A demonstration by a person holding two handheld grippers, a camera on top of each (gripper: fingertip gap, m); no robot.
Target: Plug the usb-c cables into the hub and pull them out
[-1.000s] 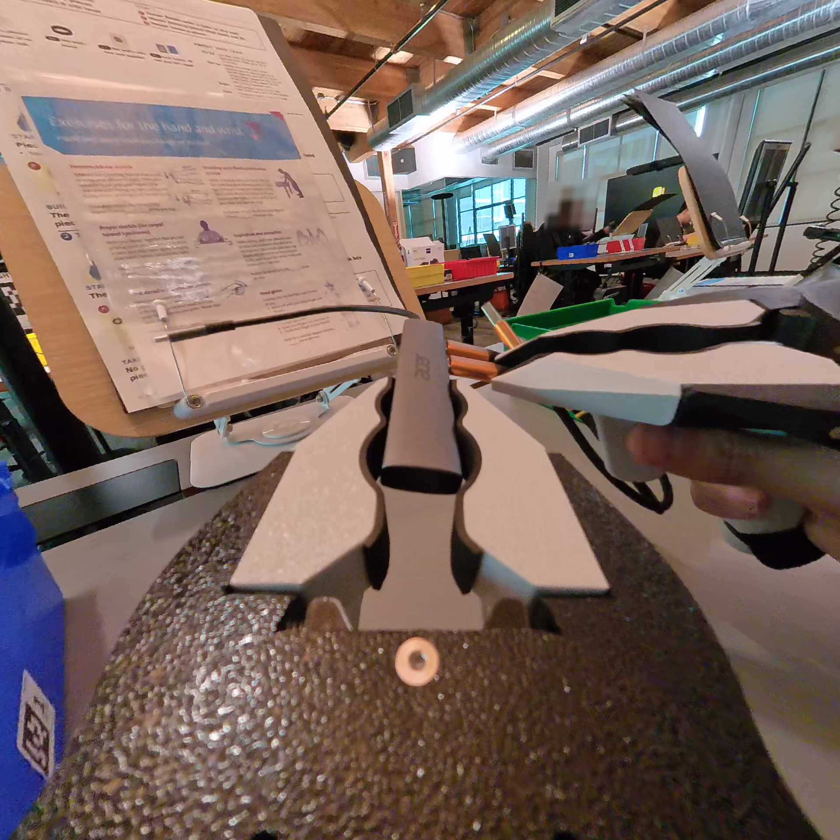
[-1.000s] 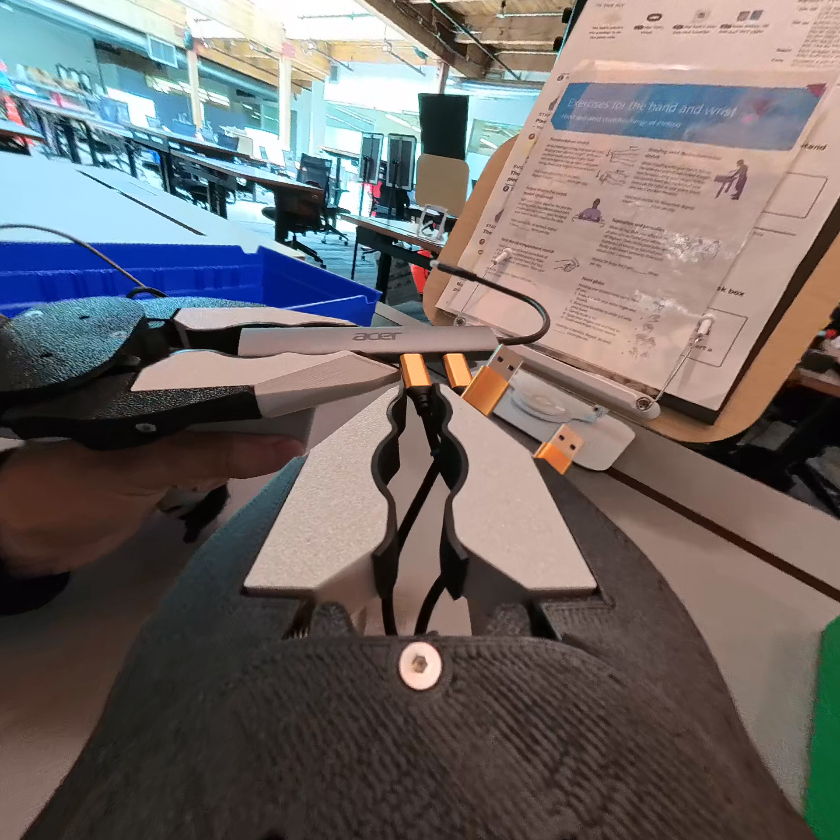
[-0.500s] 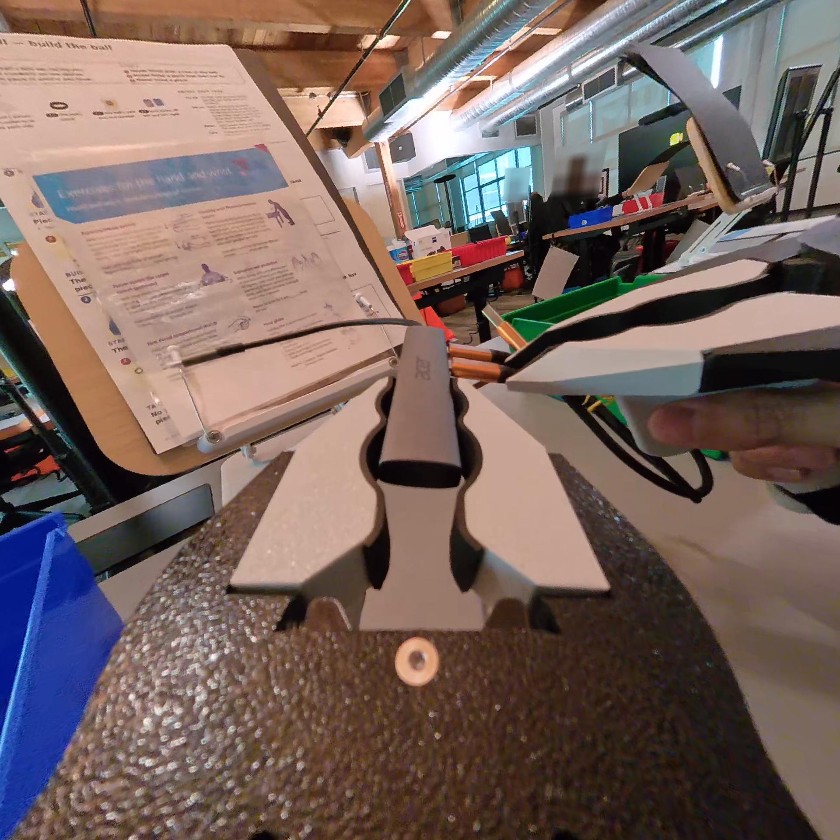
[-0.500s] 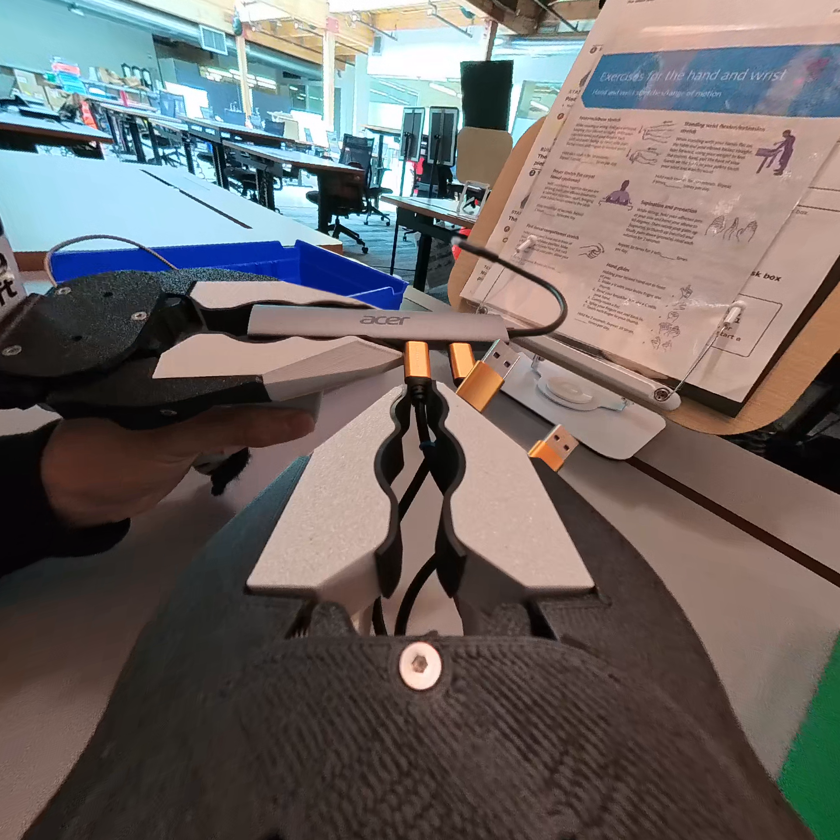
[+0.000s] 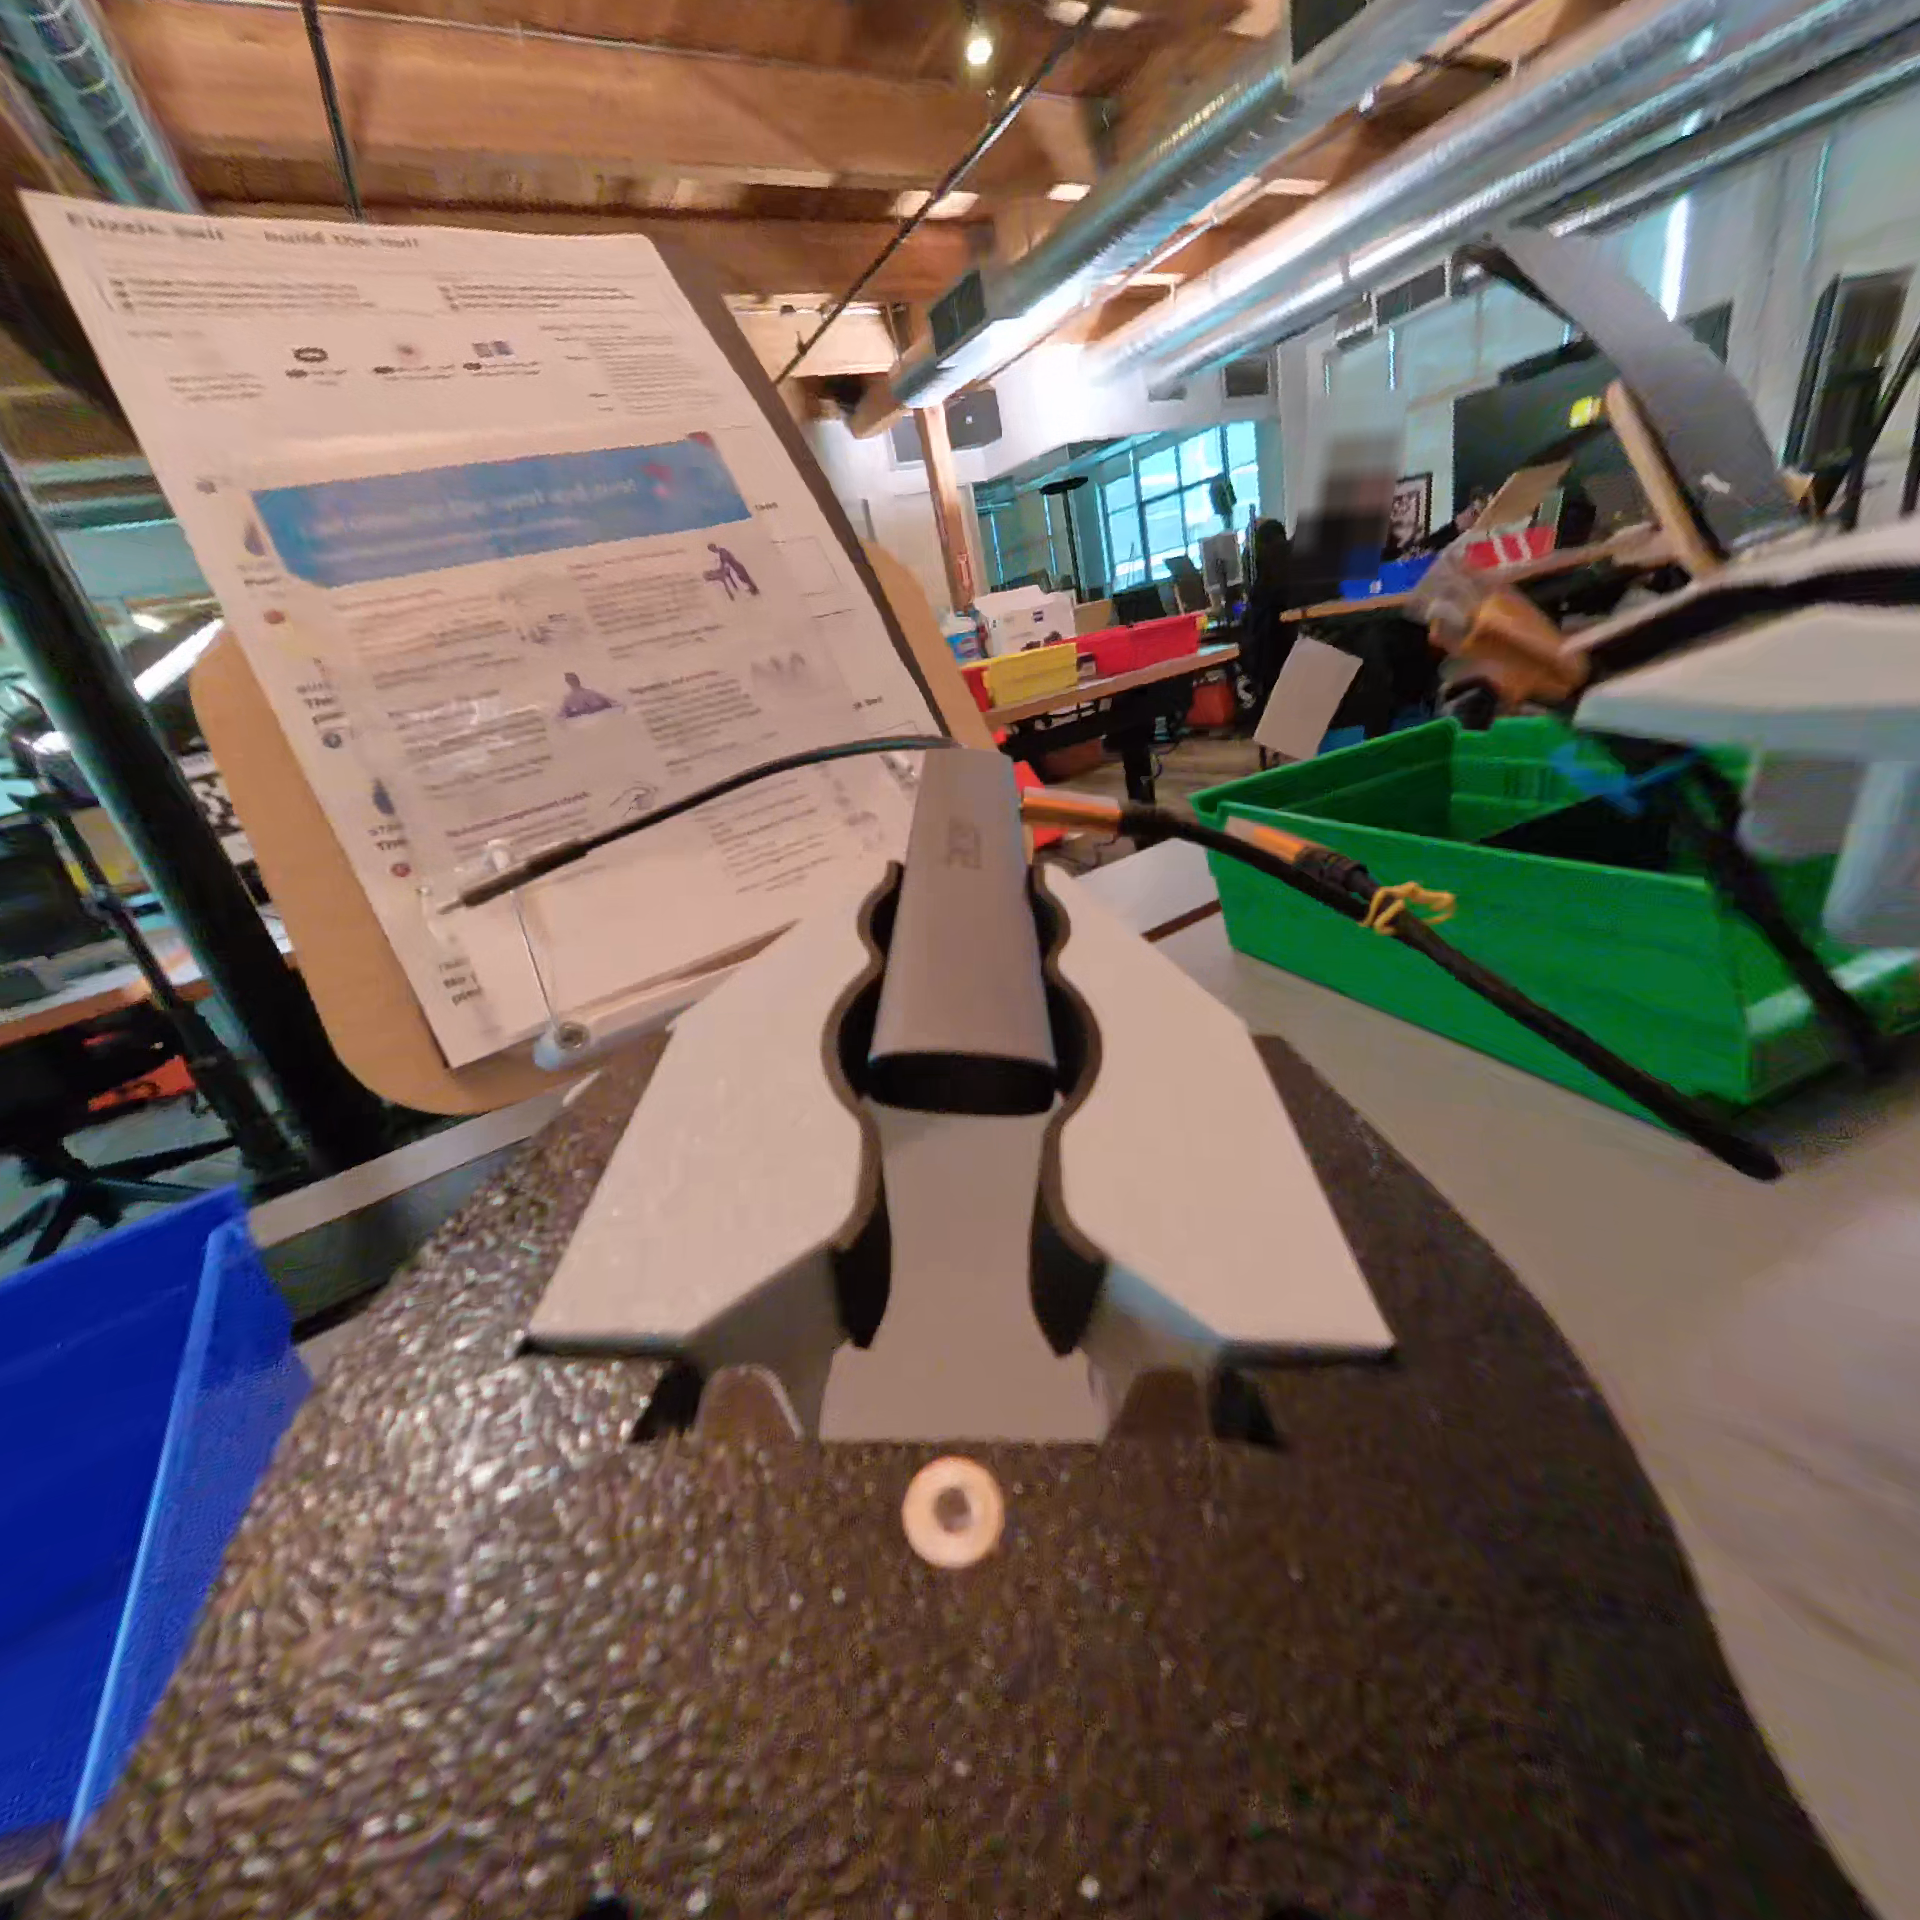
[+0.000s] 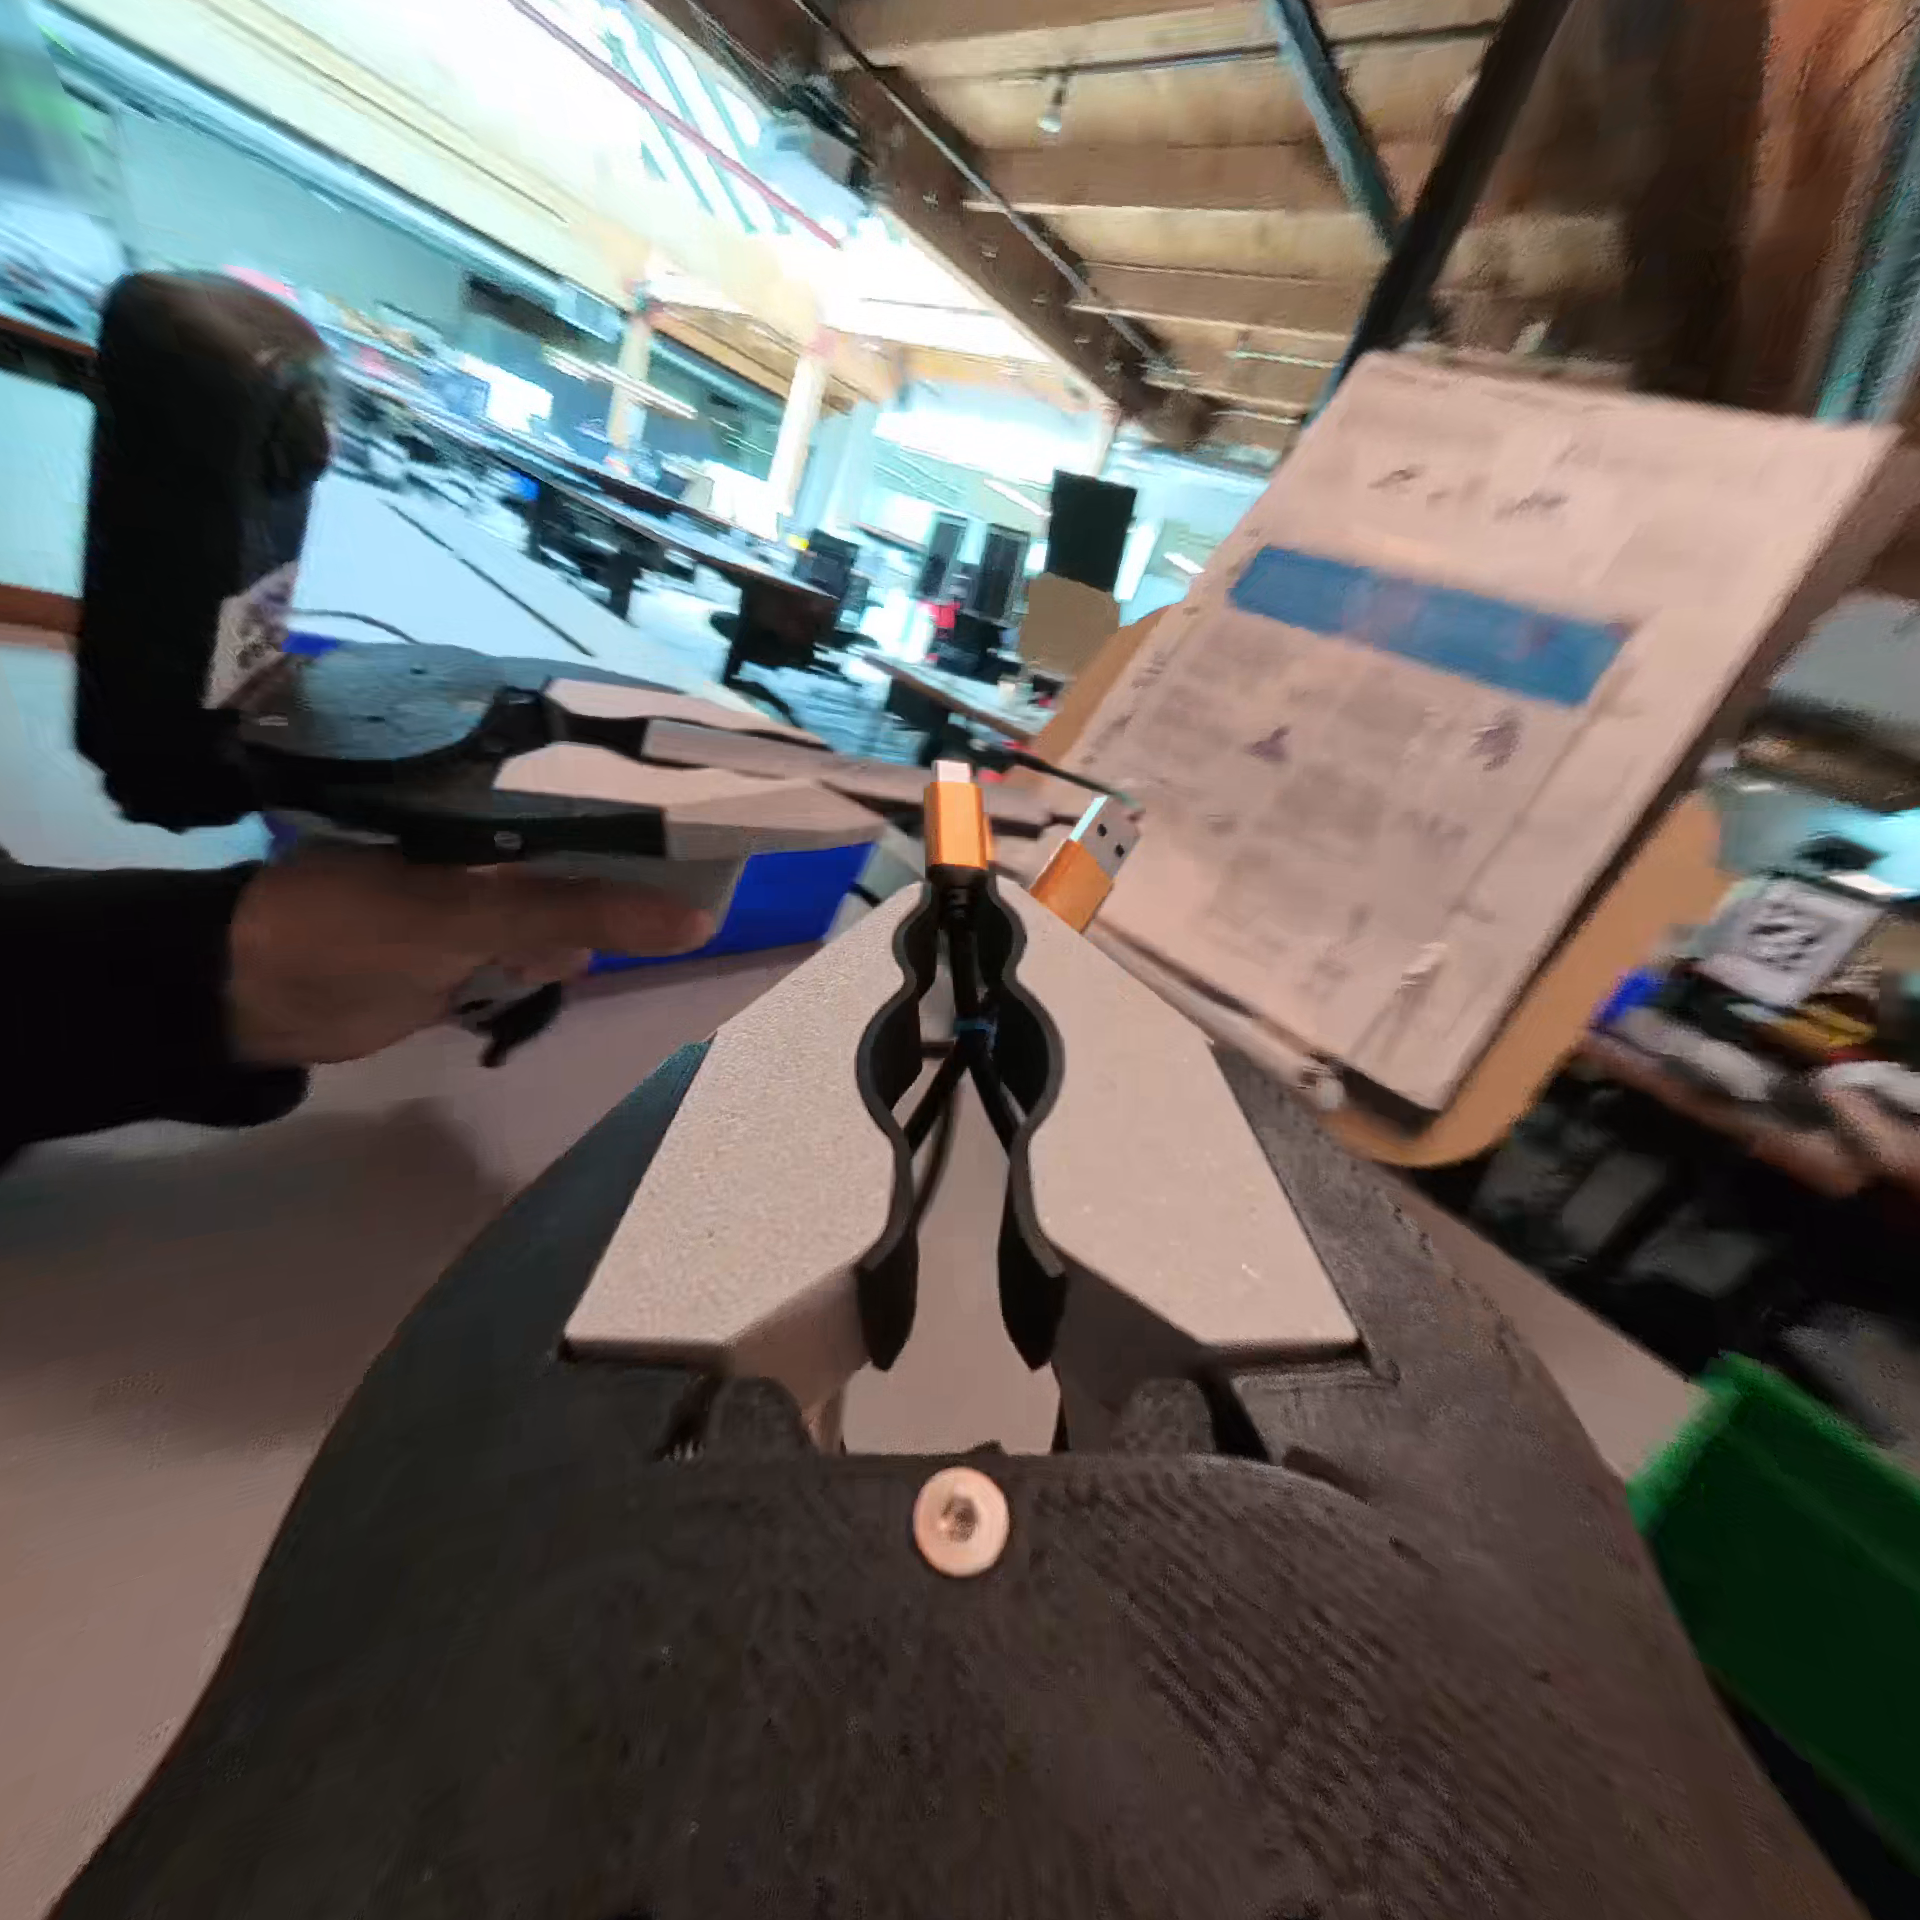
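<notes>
Hub (image 5: pixel 961 925): slim grey bar, clamped lengthwise in the left tool (image 5: pixel 961 997), with a thin black lead curving off its far end. One orange-shelled plug (image 5: pixel 1070 812) seated in its right side. Second orange usb-c plug (image 6: pixel 958 826): free of hub, pinched upright in the right tool (image 6: pixel 961 909).

Both views are bright, lit by daylight from far windows (image 5: pixel 1164 520) and ceiling lamps (image 5: pixel 977 47). In the right wrist view the upper left is blown out to white glare, and motion blur smears the printed sheet (image 6: pixel 1382 727) at right and the whole background. The left wrist view is sharper in the middle, softer toward its edges. Wide-angle distortion bends the ducts (image 5: pixel 1403 197) at upper right. Shadows on the table (image 6: pixel 208 1299) are soft.
</notes>
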